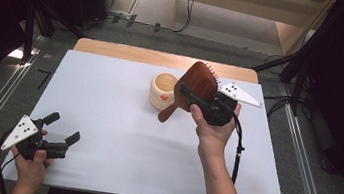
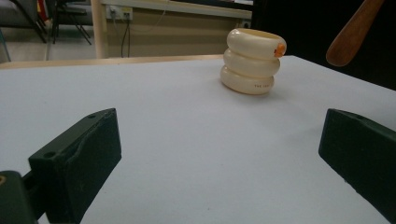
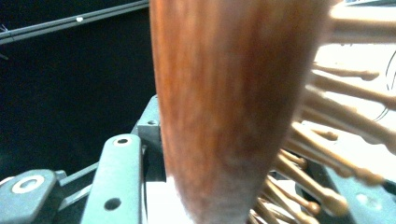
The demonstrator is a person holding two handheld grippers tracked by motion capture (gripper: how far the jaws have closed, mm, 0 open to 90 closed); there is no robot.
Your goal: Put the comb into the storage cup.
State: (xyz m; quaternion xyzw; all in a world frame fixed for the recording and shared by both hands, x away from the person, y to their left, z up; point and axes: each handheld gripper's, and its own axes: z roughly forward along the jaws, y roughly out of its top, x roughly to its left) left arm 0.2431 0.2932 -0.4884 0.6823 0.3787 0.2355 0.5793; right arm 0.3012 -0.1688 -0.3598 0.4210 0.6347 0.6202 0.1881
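Note:
A brown wooden hairbrush (image 1: pixel 196 84) with wooden pins hangs above the white table, its handle pointing down-left toward a cream ribbed cup (image 1: pixel 163 90). My right gripper (image 1: pixel 195 94) is shut on the brush head; in the right gripper view the hairbrush (image 3: pixel 233 107) back sits close between the jaws, pins to the right. At the table's near left corner my left gripper (image 1: pixel 62 128) rests open, nothing between its fingers (image 2: pixel 79 163). From there the cream cup (image 2: pixel 252 60) stands ahead and the brush handle (image 2: pixel 352 32) hangs at upper right.
The white mat (image 1: pixel 104 133) covers most of the wooden table (image 1: pixel 115 49). A cable (image 1: pixel 238 151) trails from the right gripper past the forearm. Dark stands and metal floor rails flank the table on both sides.

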